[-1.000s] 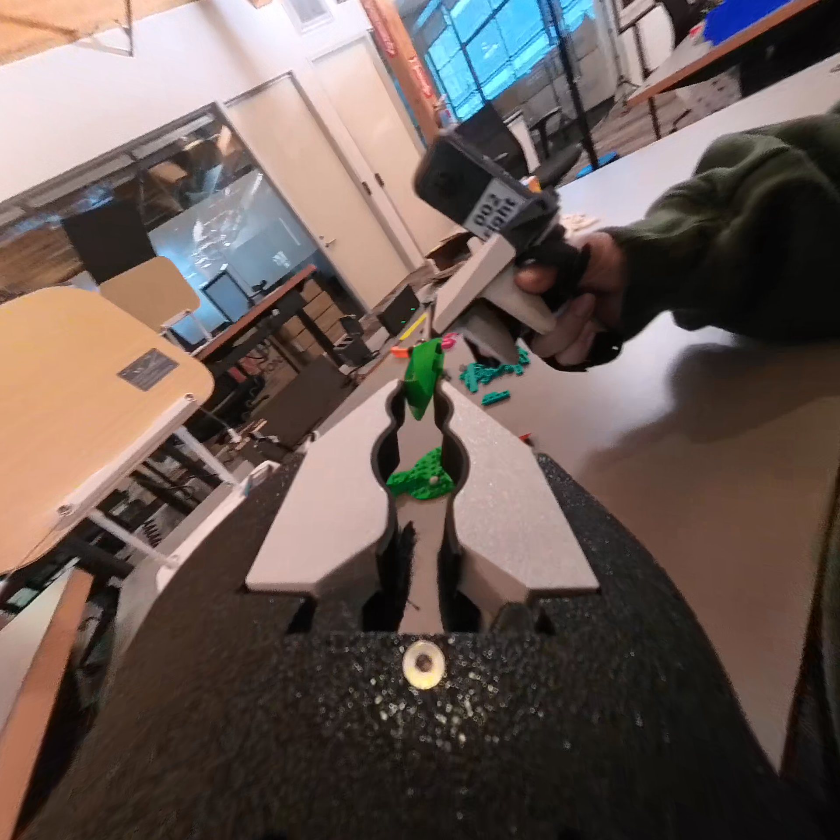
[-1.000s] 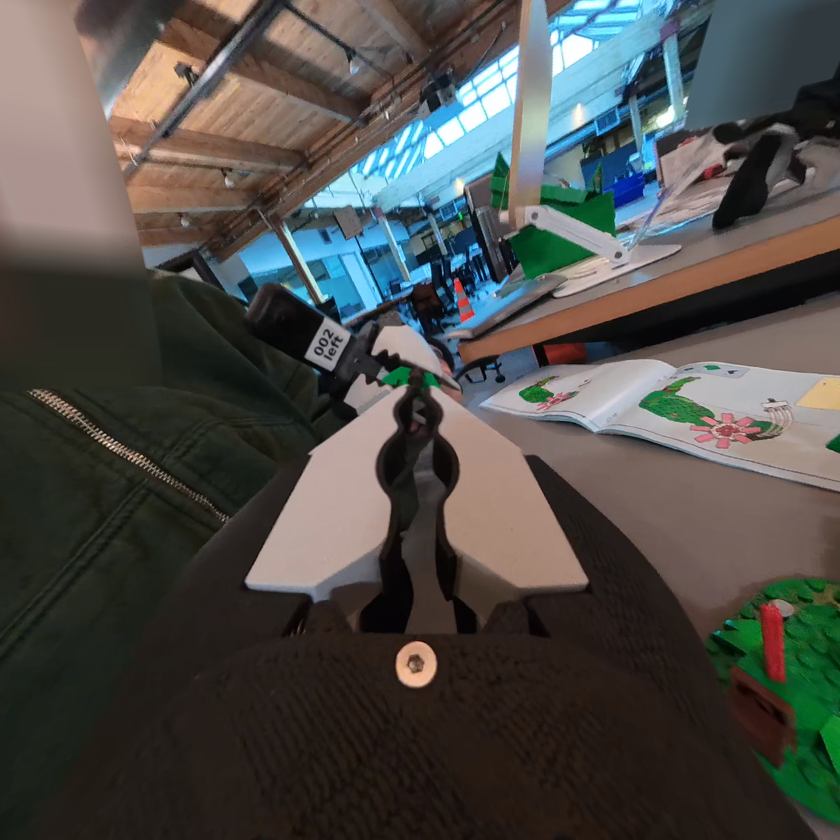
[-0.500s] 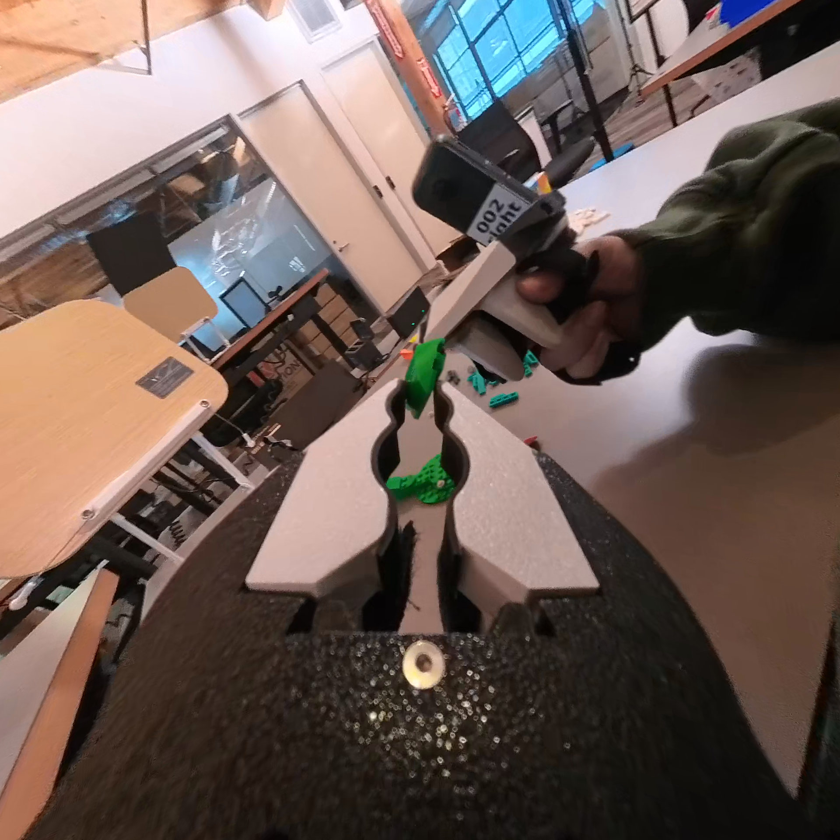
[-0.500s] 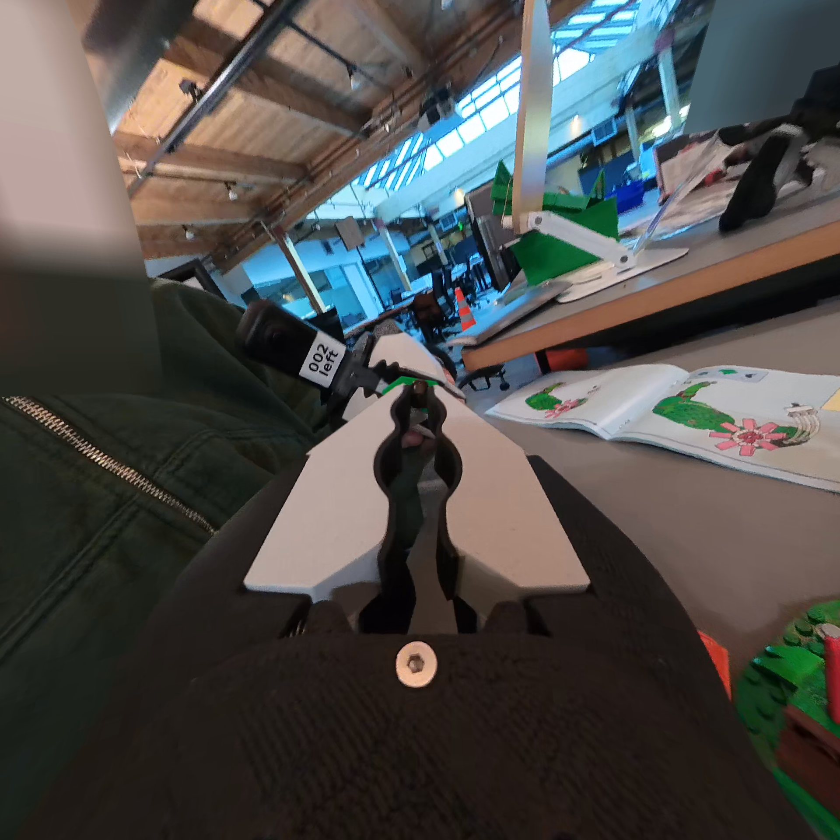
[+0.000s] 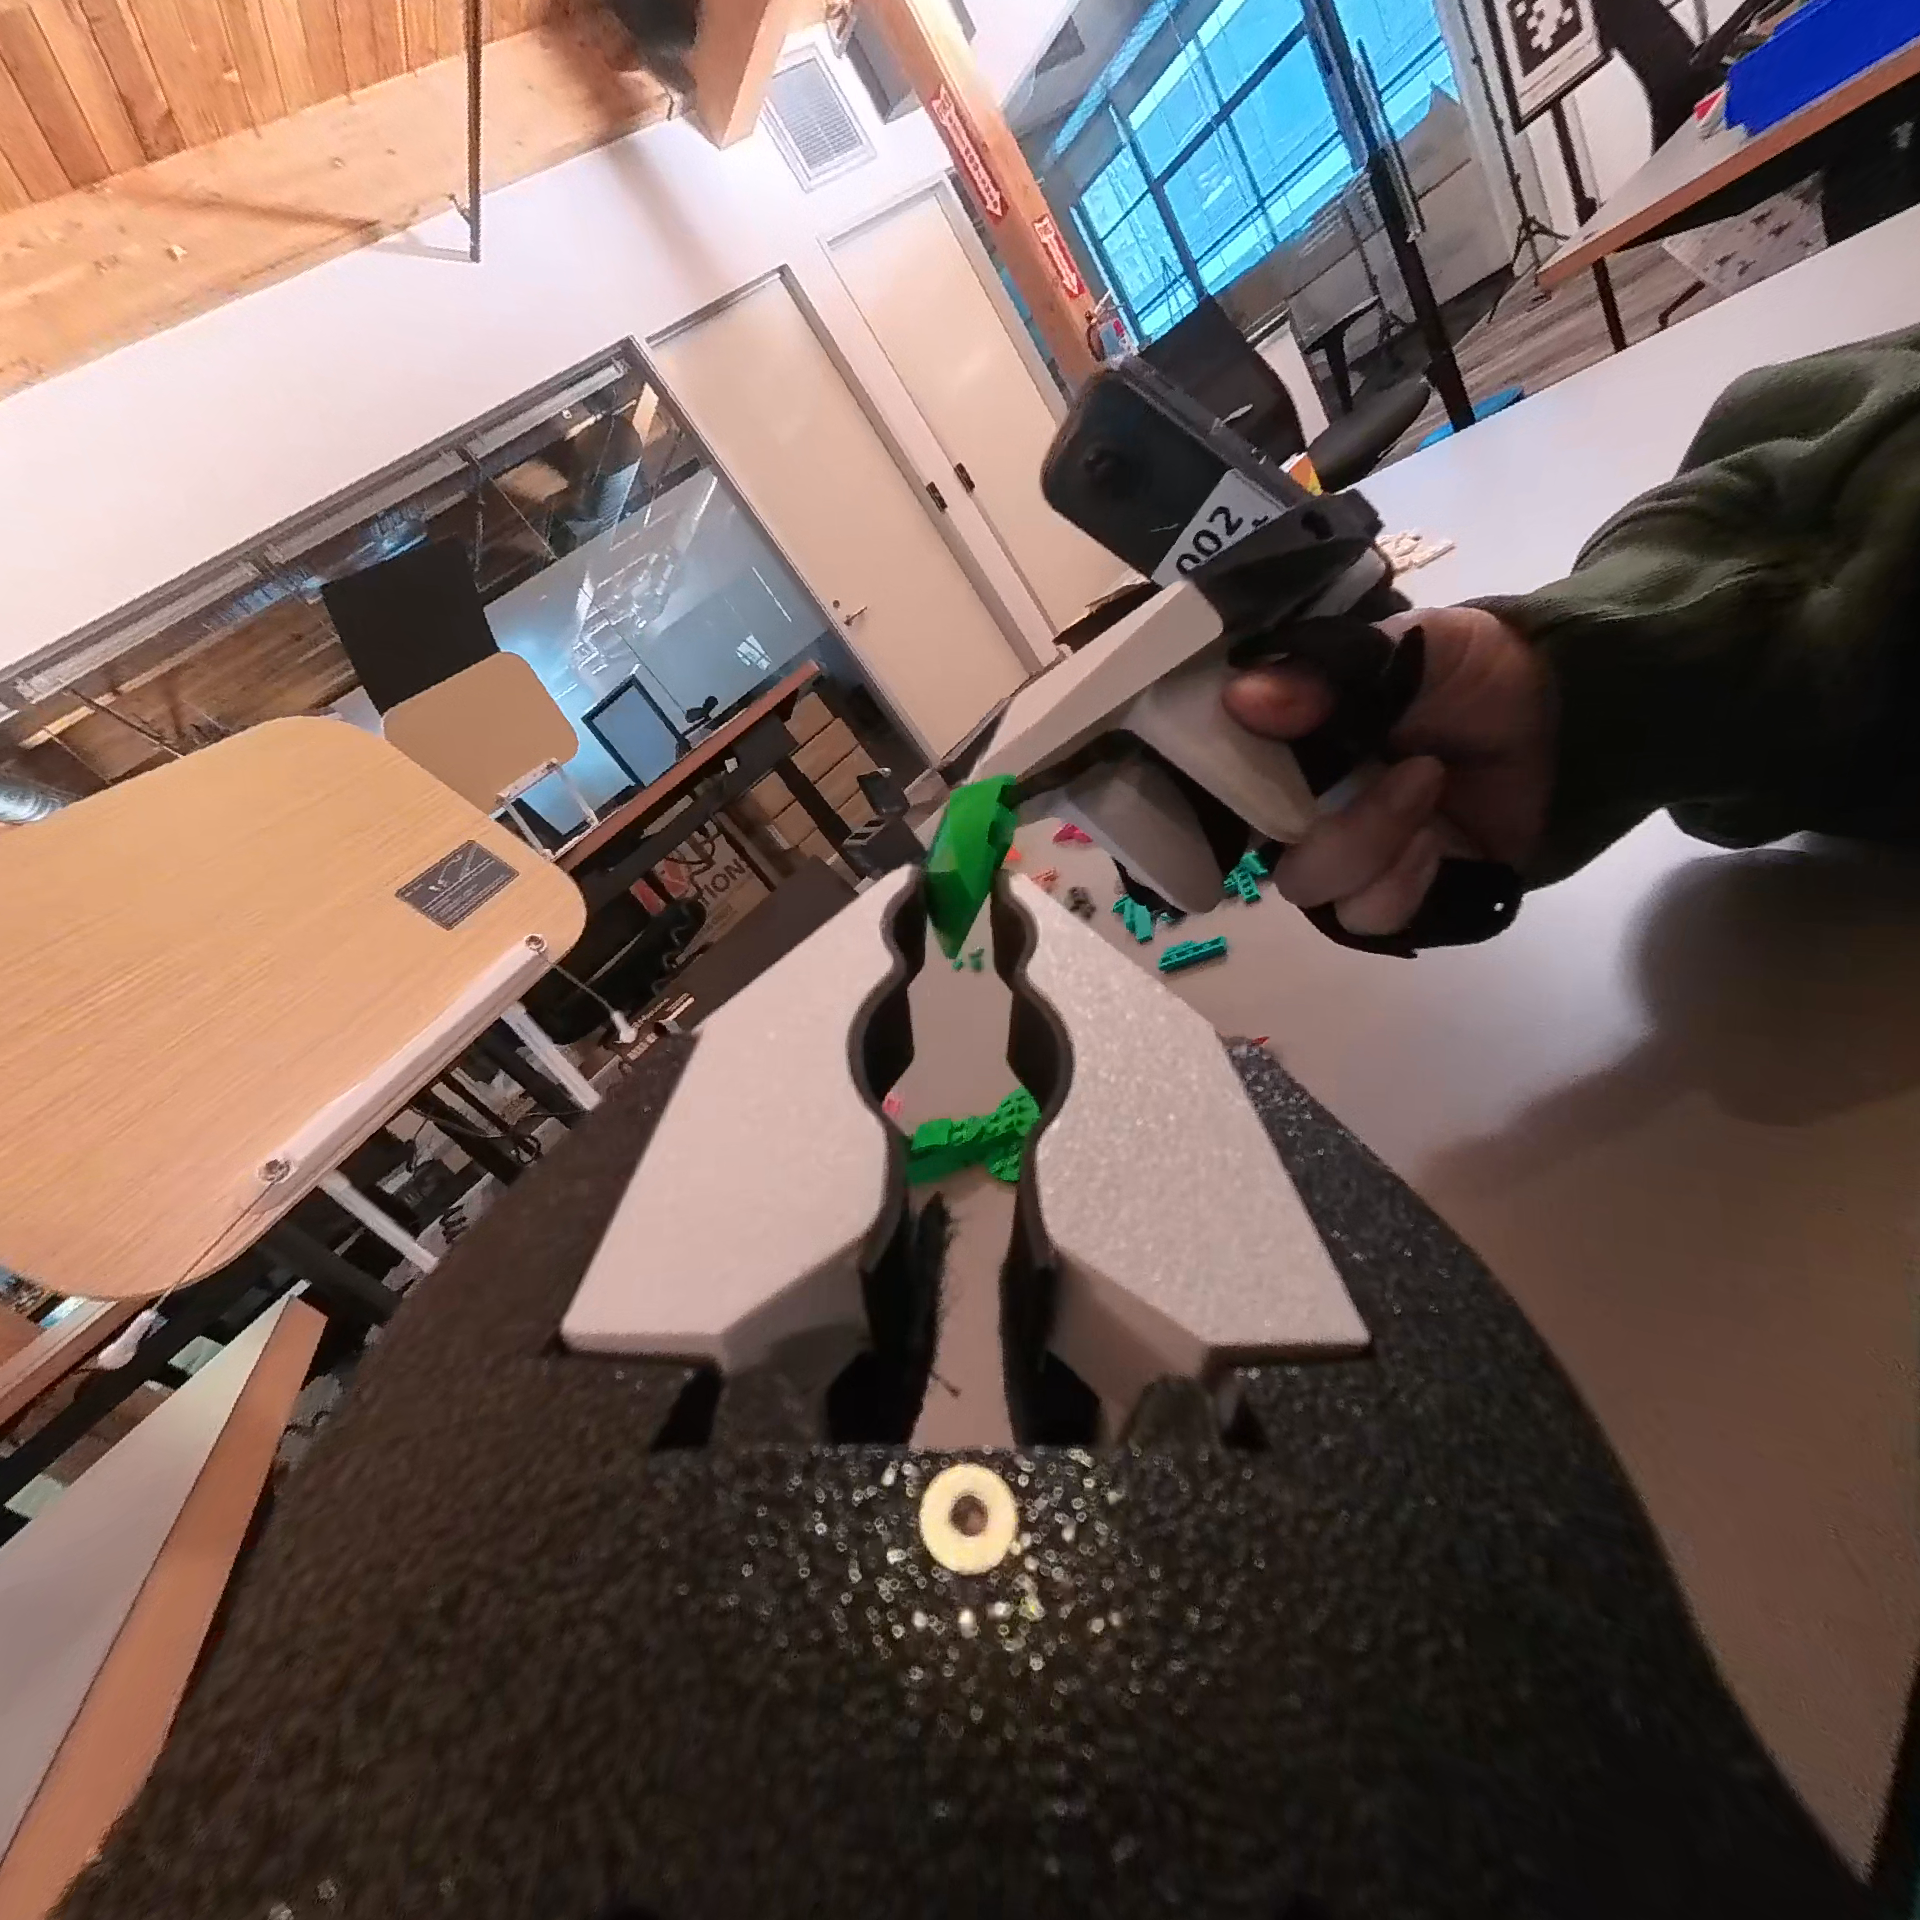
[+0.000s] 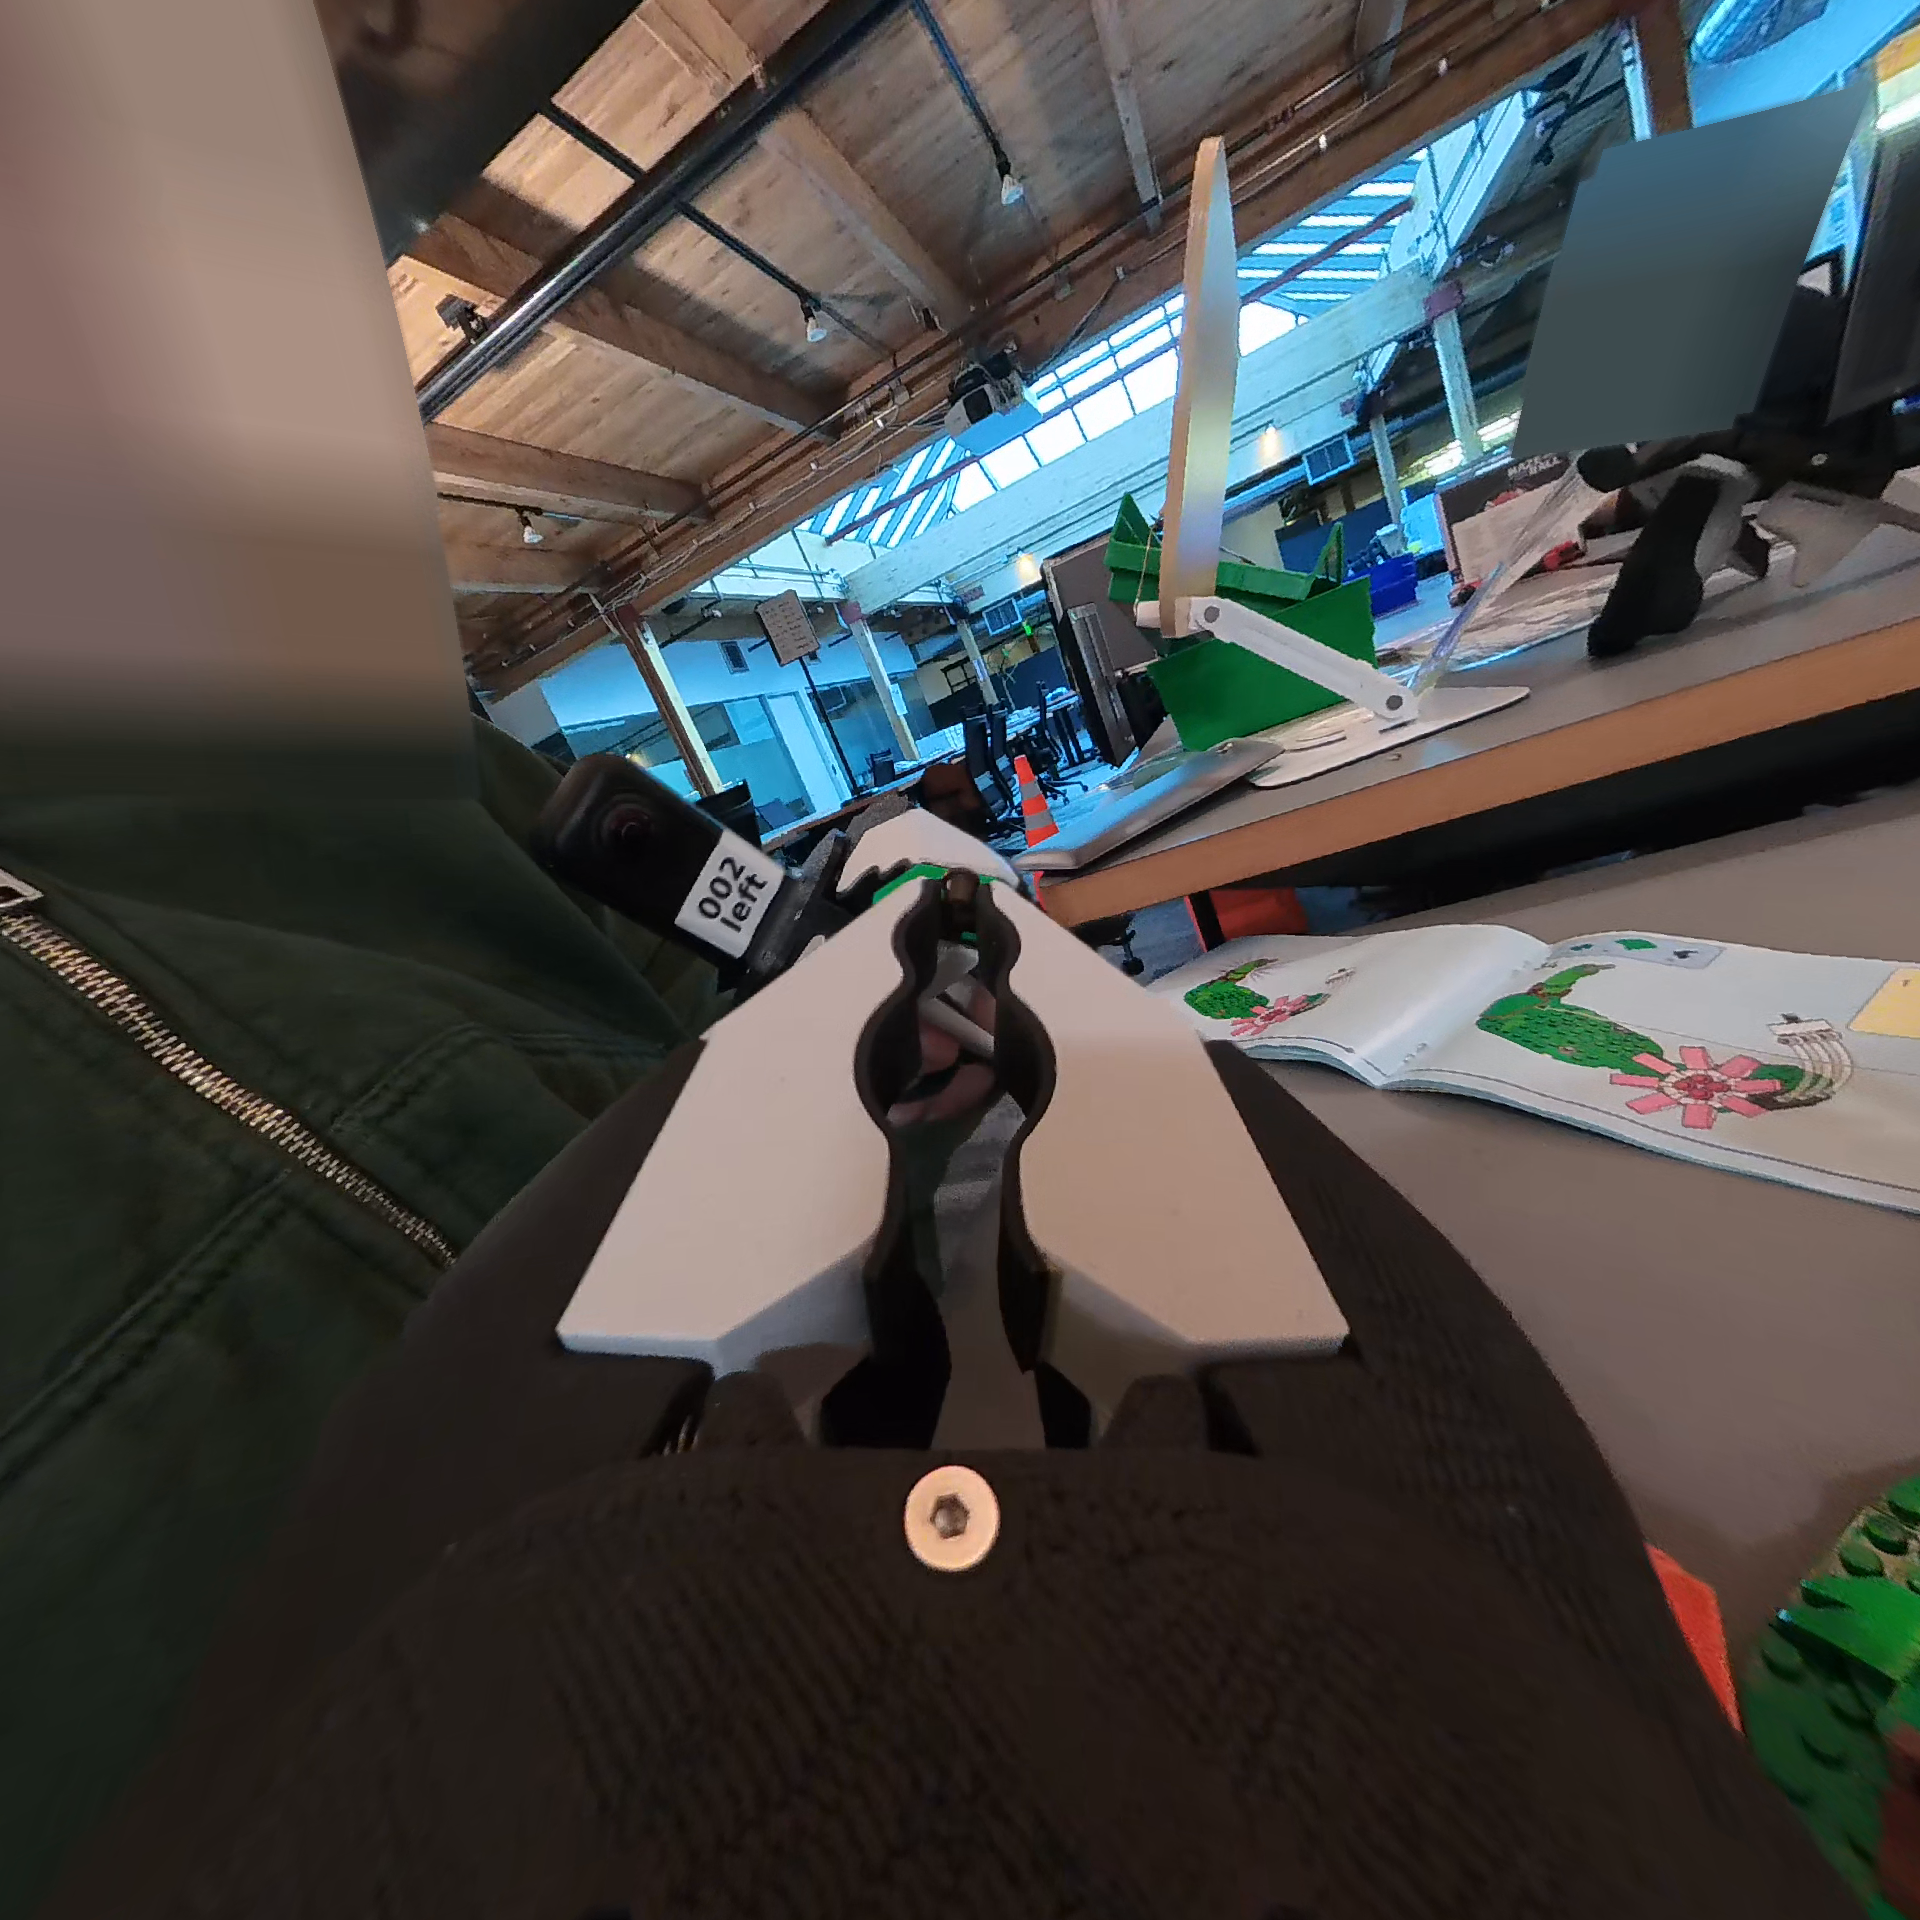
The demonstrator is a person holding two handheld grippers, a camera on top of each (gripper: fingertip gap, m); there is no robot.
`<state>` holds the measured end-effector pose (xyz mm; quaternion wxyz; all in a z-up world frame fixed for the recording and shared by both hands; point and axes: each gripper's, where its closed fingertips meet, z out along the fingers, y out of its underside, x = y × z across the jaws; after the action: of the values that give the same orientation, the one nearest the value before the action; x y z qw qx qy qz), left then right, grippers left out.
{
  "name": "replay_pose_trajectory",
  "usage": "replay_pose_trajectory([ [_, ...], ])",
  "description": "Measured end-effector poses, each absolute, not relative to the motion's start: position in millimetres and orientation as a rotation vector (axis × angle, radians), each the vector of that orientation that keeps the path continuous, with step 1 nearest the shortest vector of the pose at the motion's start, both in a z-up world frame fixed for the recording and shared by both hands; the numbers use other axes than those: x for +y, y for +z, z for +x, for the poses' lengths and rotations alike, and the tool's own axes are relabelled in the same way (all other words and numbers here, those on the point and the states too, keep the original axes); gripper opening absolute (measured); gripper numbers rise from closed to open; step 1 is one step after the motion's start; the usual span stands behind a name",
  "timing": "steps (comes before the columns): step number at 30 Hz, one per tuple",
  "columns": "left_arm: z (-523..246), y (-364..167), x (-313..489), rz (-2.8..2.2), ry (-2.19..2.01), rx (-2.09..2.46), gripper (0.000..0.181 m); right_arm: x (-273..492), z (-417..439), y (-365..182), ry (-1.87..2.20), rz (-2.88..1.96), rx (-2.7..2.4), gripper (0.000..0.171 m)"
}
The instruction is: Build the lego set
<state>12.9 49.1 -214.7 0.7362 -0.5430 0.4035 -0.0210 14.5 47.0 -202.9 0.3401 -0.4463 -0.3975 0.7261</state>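
Observation:
My left gripper [image 5: 961, 894] is shut on a bright green lego piece [image 5: 966, 852], held in the air above the grey table [image 5: 1558, 1195]. My right gripper [image 6: 956, 899] is shut, with a small dark piece [image 6: 956, 889] pinched at its tips. In the left wrist view the right gripper [image 5: 1016, 792] touches the top of the green piece. In the right wrist view the left gripper [image 6: 914, 862] sits just behind my tips. A green lego build [image 5: 977, 1138] lies on the table below, also at the right wrist view's lower right corner [image 6: 1849, 1683].
An open instruction booklet [image 6: 1558, 1039] lies on the table to the right. Loose teal pieces [image 5: 1195, 951] lie beyond the grippers, and an orange piece [image 6: 1688, 1631] sits by the build. A person's green sleeve [image 5: 1745, 644] and jacket [image 6: 260, 1143] are close. A wooden chair [image 5: 208, 987] stands at left. My two grippers' fingertips are within a few centimetres of each other.
The right gripper's tips have closed in on the green piece held by the left gripper and now touch it. Both grippers have lifted slightly and stayed shut.

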Motion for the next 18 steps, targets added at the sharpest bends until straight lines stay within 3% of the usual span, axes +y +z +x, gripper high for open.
replay_pose_trajectory([
  [9, 14, -223, 46, -1.193, -0.042, 0.965, 0.01, 43, 15, -212, 1.814, -1.219, -1.218, 0.006],
  [18, 6, -214, 54, -1.209, -0.037, 0.837, 0.01, 52, 9, -204, 1.816, -1.173, -0.937, 0.005],
])
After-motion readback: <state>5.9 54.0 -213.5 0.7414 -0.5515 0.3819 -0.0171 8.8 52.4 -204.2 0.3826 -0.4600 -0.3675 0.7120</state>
